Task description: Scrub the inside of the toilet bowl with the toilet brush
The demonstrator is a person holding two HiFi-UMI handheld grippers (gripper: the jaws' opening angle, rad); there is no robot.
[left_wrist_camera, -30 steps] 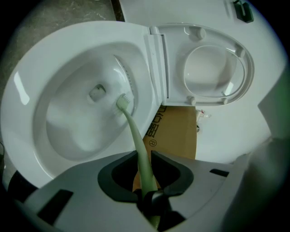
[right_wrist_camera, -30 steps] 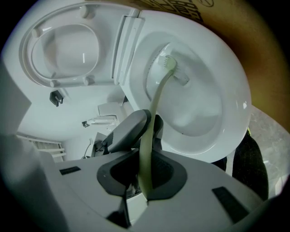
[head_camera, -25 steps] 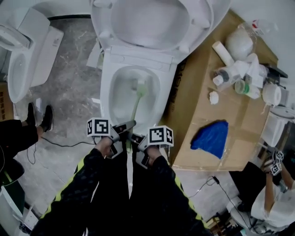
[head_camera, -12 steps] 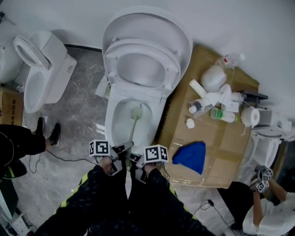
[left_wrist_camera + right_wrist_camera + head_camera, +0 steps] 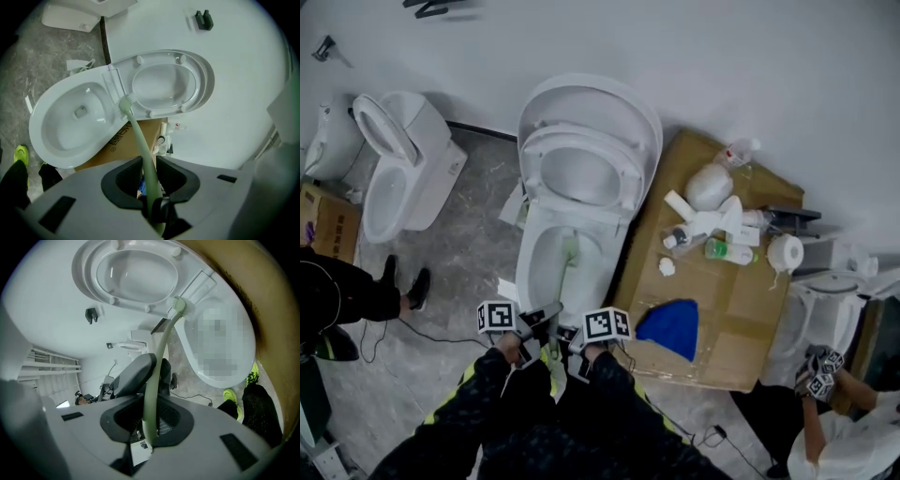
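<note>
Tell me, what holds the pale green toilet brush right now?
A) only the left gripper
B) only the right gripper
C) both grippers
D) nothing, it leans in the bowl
C: the toilet brush handle runs between the closed jaws of the left gripper and the right gripper alike.

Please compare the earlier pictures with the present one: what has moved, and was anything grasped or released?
The head view has pulled back, so the toilet bowl looks smaller and more wall shows. Nothing was grasped or released: the left gripper and right gripper stay shut on the toilet brush, its head still in the bowl's rear part. The blue cloth lies as before.
</note>
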